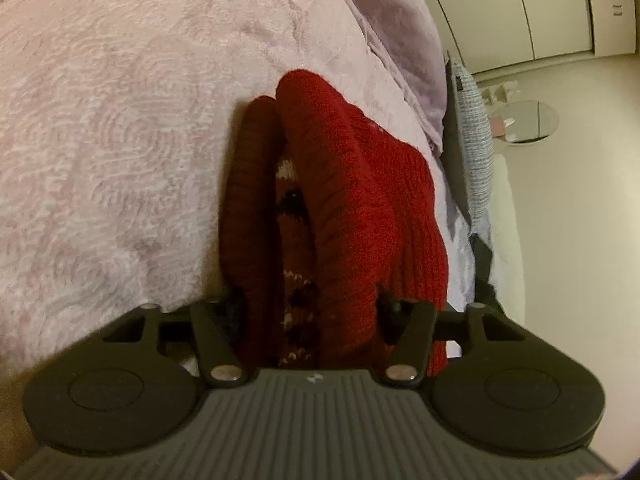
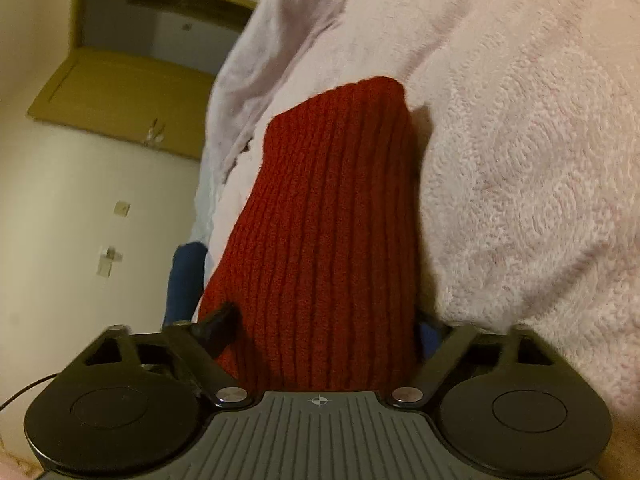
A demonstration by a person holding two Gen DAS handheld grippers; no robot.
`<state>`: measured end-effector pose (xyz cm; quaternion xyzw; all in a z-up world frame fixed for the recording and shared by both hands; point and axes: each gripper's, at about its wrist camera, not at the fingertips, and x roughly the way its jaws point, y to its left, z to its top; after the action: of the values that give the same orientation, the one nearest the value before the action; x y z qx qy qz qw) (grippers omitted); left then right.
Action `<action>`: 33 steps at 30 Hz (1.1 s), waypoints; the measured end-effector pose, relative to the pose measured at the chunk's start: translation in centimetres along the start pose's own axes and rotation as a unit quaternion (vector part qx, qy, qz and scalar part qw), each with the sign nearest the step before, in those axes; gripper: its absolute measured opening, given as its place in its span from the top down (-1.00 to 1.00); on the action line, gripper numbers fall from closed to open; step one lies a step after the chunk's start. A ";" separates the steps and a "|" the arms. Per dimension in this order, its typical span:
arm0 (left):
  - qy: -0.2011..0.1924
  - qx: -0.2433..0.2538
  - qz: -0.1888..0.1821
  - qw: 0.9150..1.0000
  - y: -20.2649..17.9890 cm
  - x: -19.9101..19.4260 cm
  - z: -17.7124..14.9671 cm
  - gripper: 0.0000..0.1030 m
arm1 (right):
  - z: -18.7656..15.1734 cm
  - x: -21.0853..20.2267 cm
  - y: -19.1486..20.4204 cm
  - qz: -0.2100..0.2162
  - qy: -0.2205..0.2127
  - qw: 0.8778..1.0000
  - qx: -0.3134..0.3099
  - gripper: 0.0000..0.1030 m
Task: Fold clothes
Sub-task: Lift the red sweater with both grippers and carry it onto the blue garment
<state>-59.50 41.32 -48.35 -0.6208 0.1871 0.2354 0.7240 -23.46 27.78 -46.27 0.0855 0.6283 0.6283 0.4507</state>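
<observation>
Black left gripper (image 1: 312,312); ribbed grey base; 2 round discs; silver pivot screws; right gripper (image 2: 326,324) matched.

Dim, warm indoor light, soft overall focus (fisheye bending and dark vignetting at the corners), slight motion blur.

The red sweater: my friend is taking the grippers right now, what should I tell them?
Left gripper: shut on the red sweater, bunched in layers with a patterned part showing between them.
Right gripper: shut on the same sweater's ribbed part.
The sweater hangs over the pink blanket, by the bed's edge.
Done: both ends gripped.
Left: lay it down on the blanket, finish the fold, let go.
</observation>
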 end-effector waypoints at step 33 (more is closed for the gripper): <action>-0.094 0.021 0.014 0.995 -3.4 -36.9 15.6 0.25 | -1.8 13.9 31.6 0.084 0.047 0.995 -0.005 -0.03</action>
<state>-88.13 52.31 -22.31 -0.5781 0.1324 0.2990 0.7476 -47.29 42.06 -25.59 0.1061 0.6361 0.6706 0.3667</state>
